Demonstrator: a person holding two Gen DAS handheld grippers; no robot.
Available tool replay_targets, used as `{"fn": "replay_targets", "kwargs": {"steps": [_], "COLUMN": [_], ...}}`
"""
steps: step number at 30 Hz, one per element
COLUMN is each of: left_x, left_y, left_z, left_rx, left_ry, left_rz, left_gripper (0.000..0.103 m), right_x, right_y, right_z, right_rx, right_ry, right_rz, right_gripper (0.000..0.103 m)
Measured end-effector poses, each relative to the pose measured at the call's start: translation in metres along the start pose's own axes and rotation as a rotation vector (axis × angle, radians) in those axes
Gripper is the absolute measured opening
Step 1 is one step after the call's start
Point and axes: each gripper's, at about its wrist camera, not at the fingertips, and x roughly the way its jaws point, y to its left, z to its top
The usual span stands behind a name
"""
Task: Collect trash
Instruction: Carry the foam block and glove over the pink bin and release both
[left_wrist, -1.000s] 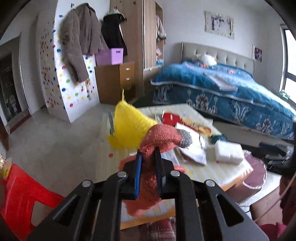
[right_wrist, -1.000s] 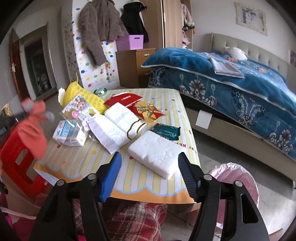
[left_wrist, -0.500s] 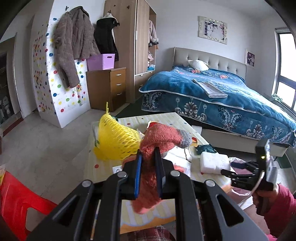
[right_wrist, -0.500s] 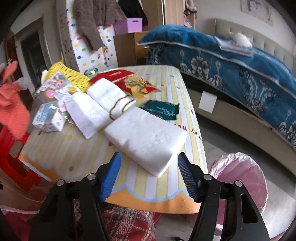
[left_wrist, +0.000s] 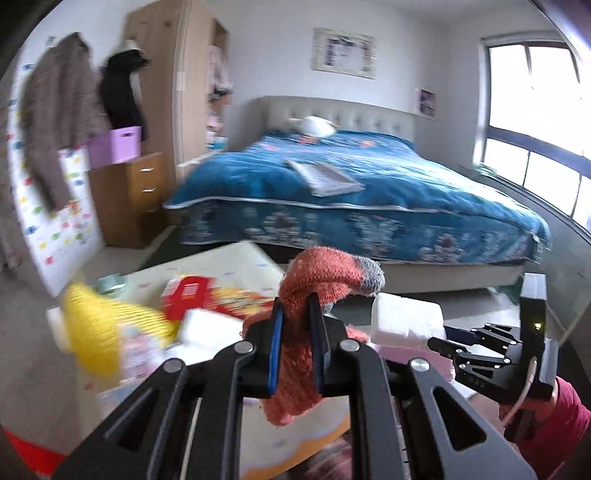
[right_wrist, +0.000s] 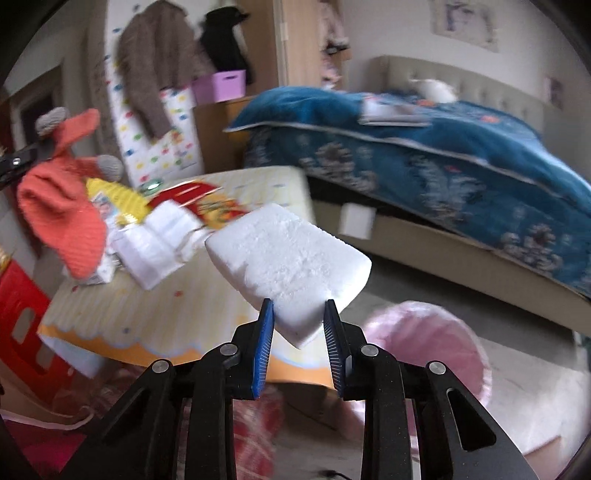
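Foam block (right_wrist: 288, 262) is up off the striped table (right_wrist: 155, 314) now, where a second ago it lay flat on it. The right gripper (right_wrist: 298, 325) has just been closing and its blue pads pinch the block's near corner. Below and to the right waits the pink-lined bin (right_wrist: 436, 343), likely the drop point. Over on the left, the left gripper (left_wrist: 295, 332) stays clamped on the orange knitted glove (left_wrist: 325, 273), which hangs above the cluttered table (left_wrist: 229, 258). Corner grip looks thin, so the block could pivot.
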Motion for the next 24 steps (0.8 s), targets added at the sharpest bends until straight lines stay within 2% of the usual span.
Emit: {"fn": "replay_targets", "kwargs": {"steps": [1,7,11,17,18,19,20,21,24], "left_x": [0.009,0.085,0.129,0.181,0.188,0.194,0.198,0.199,0.197], "left_y": [-0.009,-0.089,-0.125,-0.154,-0.157,-0.159,-0.159,-0.157,-0.144], "left_z": [0.001,0.004,0.000,0.003,0.003,0.003,0.005,0.006,0.008], "left_rx": [0.010,0.096,0.139,0.164,0.167,0.171,0.168,0.159,0.137], "left_ry": [0.004,0.065,0.121,0.183,0.192,0.203,0.204,0.196,0.200], "left_rz": [-0.022,-0.182,-0.233,-0.273,-0.277,-0.267,-0.253,-0.244,-0.218], "left_gripper": [0.012,0.012,0.012,0.013,0.021,0.047,0.057,0.065,0.066], "right_x": [-0.007,-0.012,-0.002,0.026,0.031,0.036,0.040,0.043,0.039], "right_y": [-0.016,-0.081,-0.109,-0.141,-0.142,-0.141,-0.142,-0.143,-0.142], "right_z": [-0.006,-0.037,-0.055,-0.069,-0.068,-0.067,-0.069,-0.069,-0.070], "right_rx": [0.023,0.143,0.206,0.273,0.276,0.277,0.282,0.289,0.296], "right_ry": [0.000,0.053,0.097,0.155,0.164,0.173,0.182,0.184,0.189], "right_rz": [-0.048,-0.181,-0.219,-0.216,-0.205,-0.202,-0.201,-0.197,-0.194], "right_gripper": [0.028,0.029,0.029,0.029,0.033,0.037,0.041,0.048,0.052]}}
